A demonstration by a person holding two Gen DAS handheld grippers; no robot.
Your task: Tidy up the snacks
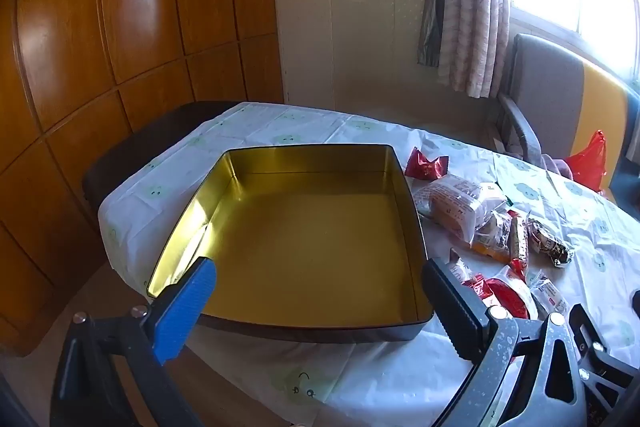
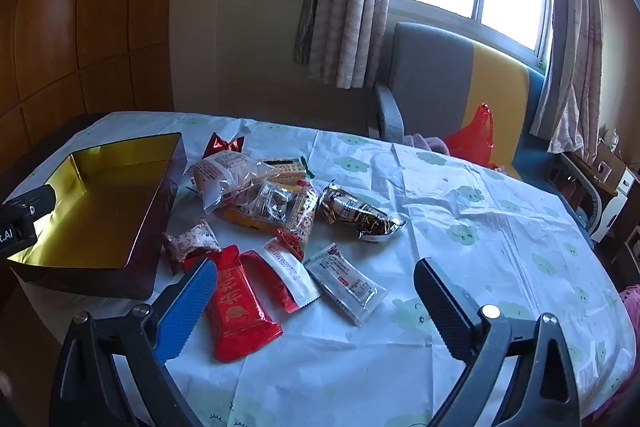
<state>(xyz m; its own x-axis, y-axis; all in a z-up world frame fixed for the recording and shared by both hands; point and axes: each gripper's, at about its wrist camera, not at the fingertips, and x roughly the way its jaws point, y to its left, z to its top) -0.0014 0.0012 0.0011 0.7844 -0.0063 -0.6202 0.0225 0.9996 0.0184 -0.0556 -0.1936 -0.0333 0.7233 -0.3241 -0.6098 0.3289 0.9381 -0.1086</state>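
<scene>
Right claw [image 2: 316, 301] spread, empty, hovering above red packet [image 2: 240, 311] at its 10 o'clock. Left claw [image 1: 320, 301] spread, empty, over tin [image 1: 304, 239]. Tin bare; snack pile [image 2: 280, 211] beside it at 3 o'clock. Judged: first pick pending; next, lower, pinch red packet.

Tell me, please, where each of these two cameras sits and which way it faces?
Left wrist: sits on the left gripper, looking forward and down into the empty gold tin; both of its open fingers show.
Right wrist: sits on the right gripper, looking over the snack pile on the tablecloth; its open fingers show, and part of the left gripper at the left edge.
Shared: tin, snacks, armchair, window.
</scene>
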